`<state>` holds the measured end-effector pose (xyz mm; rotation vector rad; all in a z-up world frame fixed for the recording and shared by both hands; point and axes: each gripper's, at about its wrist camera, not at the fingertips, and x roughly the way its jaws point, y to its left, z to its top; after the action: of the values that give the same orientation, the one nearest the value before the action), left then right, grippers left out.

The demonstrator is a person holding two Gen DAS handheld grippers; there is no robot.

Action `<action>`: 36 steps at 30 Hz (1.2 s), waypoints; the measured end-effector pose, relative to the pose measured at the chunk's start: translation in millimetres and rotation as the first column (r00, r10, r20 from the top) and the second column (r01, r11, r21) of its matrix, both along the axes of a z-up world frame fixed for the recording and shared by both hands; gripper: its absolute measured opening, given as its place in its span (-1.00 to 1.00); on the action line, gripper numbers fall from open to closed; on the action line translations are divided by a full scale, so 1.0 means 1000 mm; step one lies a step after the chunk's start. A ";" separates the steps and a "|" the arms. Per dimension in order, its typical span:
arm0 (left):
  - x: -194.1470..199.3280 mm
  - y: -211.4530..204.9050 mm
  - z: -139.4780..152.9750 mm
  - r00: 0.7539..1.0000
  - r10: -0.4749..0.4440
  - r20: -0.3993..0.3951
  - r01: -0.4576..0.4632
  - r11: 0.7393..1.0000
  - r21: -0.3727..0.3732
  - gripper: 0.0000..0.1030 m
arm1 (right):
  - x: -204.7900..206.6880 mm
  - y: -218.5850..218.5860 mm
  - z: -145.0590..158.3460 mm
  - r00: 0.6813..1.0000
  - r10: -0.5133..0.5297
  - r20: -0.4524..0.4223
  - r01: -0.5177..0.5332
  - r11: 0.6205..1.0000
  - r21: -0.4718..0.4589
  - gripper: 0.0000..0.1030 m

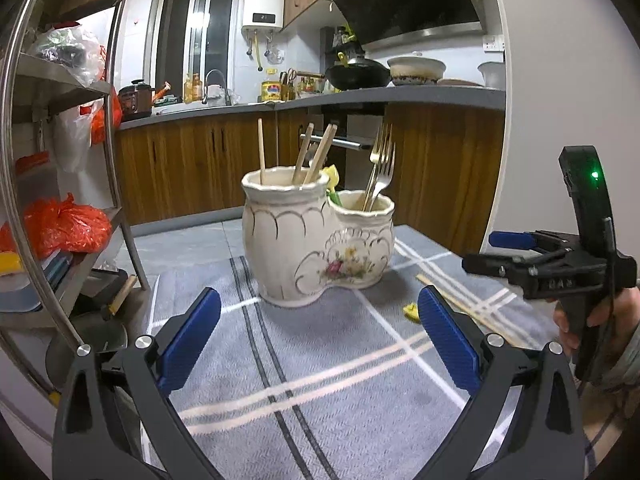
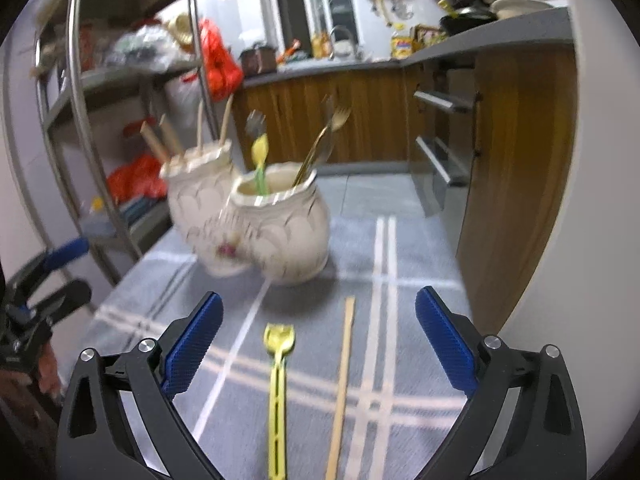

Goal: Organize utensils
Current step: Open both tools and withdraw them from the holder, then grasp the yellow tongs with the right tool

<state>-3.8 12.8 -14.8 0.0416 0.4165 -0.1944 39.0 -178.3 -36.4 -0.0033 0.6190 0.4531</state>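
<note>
Left gripper [image 1: 319, 334] hangs over the grey striped cloth [image 1: 320, 360], jaws spread wide, nothing in them. Ceramic two-pot holder [image 1: 316, 236] sits mid-table: chopsticks [image 1: 316, 156] in the taller pot, metal forks [image 1: 380, 168] in the shorter. Further right, a yellow plastic fork [image 2: 278, 380] and a loose chopstick [image 2: 342, 380] lie flat between the right gripper [image 2: 319, 334] fingers, also spread and holding nothing.

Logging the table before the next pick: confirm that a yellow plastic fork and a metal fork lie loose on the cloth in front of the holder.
Not quite. Beside the yellow plastic fork lies a wooden chopstick, not a metal fork; the right wrist view shows it. Both lie on the cloth before the holder.
</note>
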 end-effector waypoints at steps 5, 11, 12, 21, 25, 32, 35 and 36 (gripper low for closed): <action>0.000 0.004 -0.008 1.000 0.002 -0.019 -0.002 1.000 -0.014 0.89 | -0.006 0.016 -0.015 0.997 0.048 -0.063 -0.053 0.995 -0.082 0.87; 0.002 0.011 -0.012 0.999 0.004 -0.036 -0.005 0.999 -0.034 0.89 | -0.007 0.030 -0.023 0.991 0.084 -0.102 -0.097 0.987 -0.131 0.86; 0.002 0.011 -0.013 0.999 0.003 -0.038 -0.005 0.999 -0.034 0.89 | -0.008 0.031 -0.024 0.991 0.089 -0.105 -0.102 0.986 -0.135 0.84; 0.005 0.008 -0.018 0.999 -0.004 -0.050 0.003 1.000 -0.024 0.89 | -0.006 0.045 -0.039 0.974 0.139 -0.179 -0.174 0.965 -0.196 -0.15; 0.006 0.006 -0.018 0.998 -0.008 -0.055 0.007 1.000 -0.019 0.89 | -0.004 0.043 -0.041 0.971 0.135 -0.198 -0.173 0.967 -0.188 -0.44; 0.005 0.000 -0.020 0.998 -0.012 -0.066 0.012 1.000 -0.006 0.89 | 0.002 0.036 -0.041 0.965 0.135 -0.224 -0.168 0.976 -0.136 -0.78; 0.005 -0.005 -0.020 0.997 -0.015 -0.069 0.016 1.000 0.013 0.89 | 0.004 0.034 -0.041 0.964 0.135 -0.229 -0.165 0.979 -0.118 -0.80; 0.005 -0.007 -0.019 0.997 -0.016 -0.072 0.017 1.000 0.015 0.89 | 0.004 0.033 -0.041 0.965 0.132 -0.225 -0.162 0.979 -0.121 -0.80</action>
<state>0.8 5.6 -34.1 0.0533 0.4896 -0.2092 42.8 -144.9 -77.0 -0.1344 0.8672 0.5586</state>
